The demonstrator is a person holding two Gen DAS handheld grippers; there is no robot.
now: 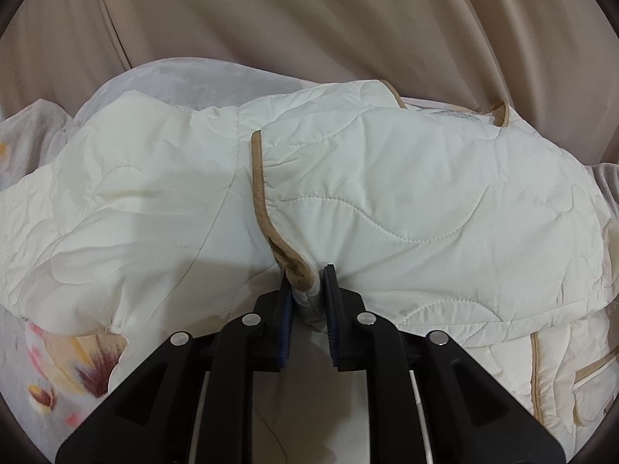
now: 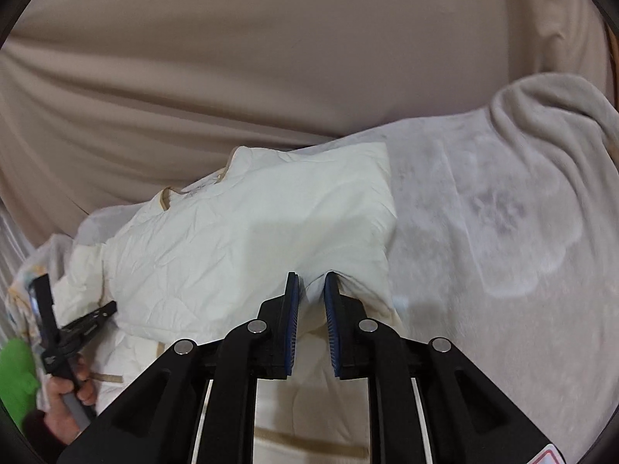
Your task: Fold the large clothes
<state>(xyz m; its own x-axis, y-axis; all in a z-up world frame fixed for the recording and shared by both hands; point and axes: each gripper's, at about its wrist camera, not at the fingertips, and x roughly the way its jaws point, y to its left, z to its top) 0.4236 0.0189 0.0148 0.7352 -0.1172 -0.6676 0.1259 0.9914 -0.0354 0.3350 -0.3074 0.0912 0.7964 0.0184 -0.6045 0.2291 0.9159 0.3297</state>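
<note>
A cream quilted jacket [image 1: 406,178] with tan trim lies spread on a pale fleece blanket. My left gripper [image 1: 308,270] is shut on the jacket's tan-edged front hem, which bunches between its blue pads. In the right wrist view the same jacket [image 2: 247,232] lies folded over itself, collar toward the far left. My right gripper [image 2: 311,276] is shut on a fold of the jacket's cream fabric near its right edge. The left hand-held gripper [image 2: 73,328] shows at the lower left of that view, held by a hand.
The grey fleece blanket [image 2: 483,232] with a faint flower pattern covers the surface to the right. Its coloured floral part [image 1: 58,367] shows at the lower left. A beige draped cloth [image 1: 309,19] hangs behind. A green object [image 2: 15,375] sits at the far left.
</note>
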